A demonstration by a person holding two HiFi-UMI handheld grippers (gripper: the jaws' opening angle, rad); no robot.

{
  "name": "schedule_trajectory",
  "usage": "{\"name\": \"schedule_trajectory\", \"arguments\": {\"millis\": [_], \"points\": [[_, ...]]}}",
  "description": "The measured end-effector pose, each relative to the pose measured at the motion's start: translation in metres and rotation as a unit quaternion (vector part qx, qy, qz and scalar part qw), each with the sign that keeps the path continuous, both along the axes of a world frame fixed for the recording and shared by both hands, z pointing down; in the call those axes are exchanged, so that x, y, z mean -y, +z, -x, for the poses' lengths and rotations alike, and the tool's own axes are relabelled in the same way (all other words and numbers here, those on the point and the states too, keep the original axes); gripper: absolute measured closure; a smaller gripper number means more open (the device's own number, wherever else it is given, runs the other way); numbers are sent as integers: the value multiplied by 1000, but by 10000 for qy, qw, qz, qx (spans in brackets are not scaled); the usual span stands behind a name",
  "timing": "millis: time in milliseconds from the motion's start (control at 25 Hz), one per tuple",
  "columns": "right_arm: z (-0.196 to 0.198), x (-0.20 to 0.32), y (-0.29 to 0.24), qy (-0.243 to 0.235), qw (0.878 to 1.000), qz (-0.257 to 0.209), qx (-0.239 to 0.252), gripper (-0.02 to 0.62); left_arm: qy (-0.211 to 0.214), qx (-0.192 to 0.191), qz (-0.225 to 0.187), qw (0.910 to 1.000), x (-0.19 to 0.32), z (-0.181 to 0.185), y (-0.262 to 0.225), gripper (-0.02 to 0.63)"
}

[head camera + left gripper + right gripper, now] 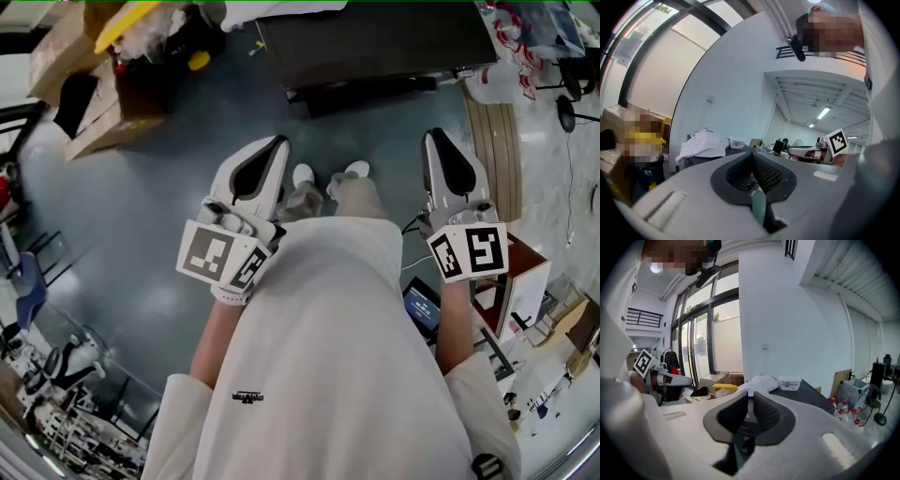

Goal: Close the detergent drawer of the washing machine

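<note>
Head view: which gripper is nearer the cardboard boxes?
The left gripper: the cardboard boxes lie up-left of it, while the right gripper is on the far side of the person's shoes.

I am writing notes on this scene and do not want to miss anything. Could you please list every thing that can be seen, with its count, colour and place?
table: one, black, ahead of the person
cloth: one, white, heaped on the table
plastic box: one, white, on the table beside the cloth
cardboard boxes: at least two, brown, on the floor at far left
bottles: several, clear with red labels, at far right
wooden panels: a few, light brown, right of the table
floor: grey-blue, bare around the person
shoes: two, white, between the grippers
left gripper: white, jaws together, holding nothing
right gripper: white, jaws together, holding nothing
</note>
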State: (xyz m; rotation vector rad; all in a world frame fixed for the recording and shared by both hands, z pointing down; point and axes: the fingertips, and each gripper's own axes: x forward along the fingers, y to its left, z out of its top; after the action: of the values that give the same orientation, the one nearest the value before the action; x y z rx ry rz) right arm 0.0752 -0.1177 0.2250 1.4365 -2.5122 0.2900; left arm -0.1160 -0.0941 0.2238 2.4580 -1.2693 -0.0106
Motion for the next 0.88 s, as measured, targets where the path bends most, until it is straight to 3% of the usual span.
{"name": "schedule_trajectory", "arguments": {"millis": [880], "points": [[-19, -29, -36, 495, 9982, -317, 136, 569, 287, -116, -425, 9986, -3, -5, -35, 592]]}}
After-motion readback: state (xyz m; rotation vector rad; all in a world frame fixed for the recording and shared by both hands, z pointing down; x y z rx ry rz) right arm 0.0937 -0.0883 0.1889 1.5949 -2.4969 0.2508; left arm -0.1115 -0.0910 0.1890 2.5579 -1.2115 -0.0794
